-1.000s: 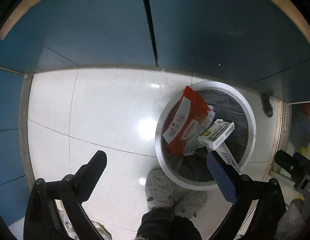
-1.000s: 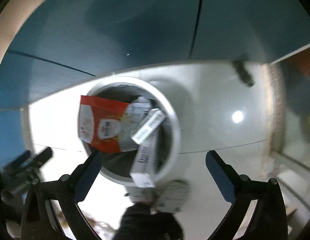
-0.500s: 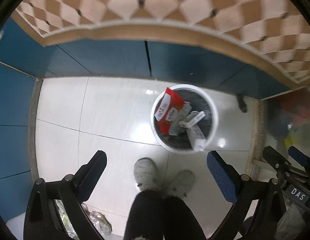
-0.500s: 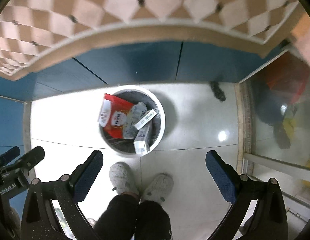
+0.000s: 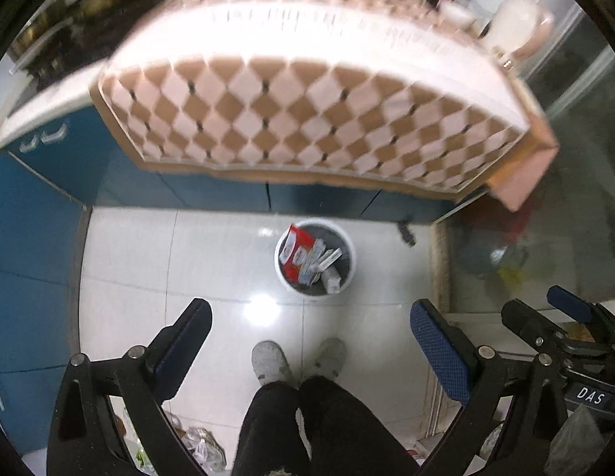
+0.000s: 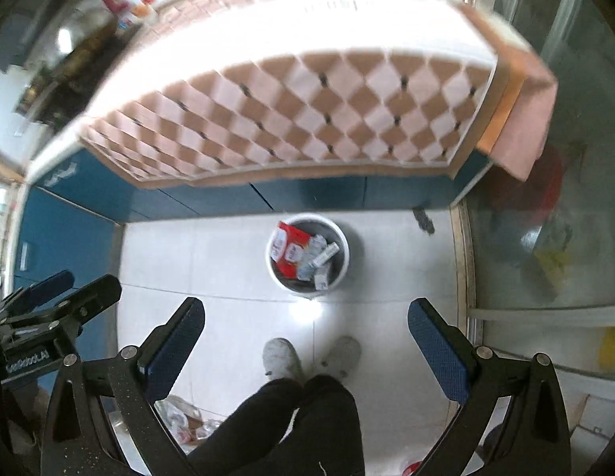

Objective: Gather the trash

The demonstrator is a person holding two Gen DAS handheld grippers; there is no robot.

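A white round trash bin (image 5: 349, 265) stands on the floor far below, also in the right wrist view (image 6: 345, 256). It holds a red snack bag (image 5: 297, 248), white cartons (image 5: 331, 275) and wrappers. My left gripper (image 5: 311, 319) is open and empty, high above the bin. My right gripper (image 6: 305, 317) is open and empty at the same height. The right gripper also shows at the left wrist view's right edge (image 5: 553, 317); the left gripper shows at the right wrist view's left edge (image 6: 61, 297).
A counter with a checkered brown-and-pink cloth (image 5: 307, 119) juts out above blue cabinets (image 5: 37, 206). The person's feet in grey slippers (image 5: 270, 361) stand in front of the bin. A glass door (image 6: 545, 218) is on the right. Crumpled wrappers (image 5: 200, 446) lie at the lower left.
Both grippers have risen well away from the bin, which now looks much smaller. The countertop and items on it have come into view. Both stay open and empty.
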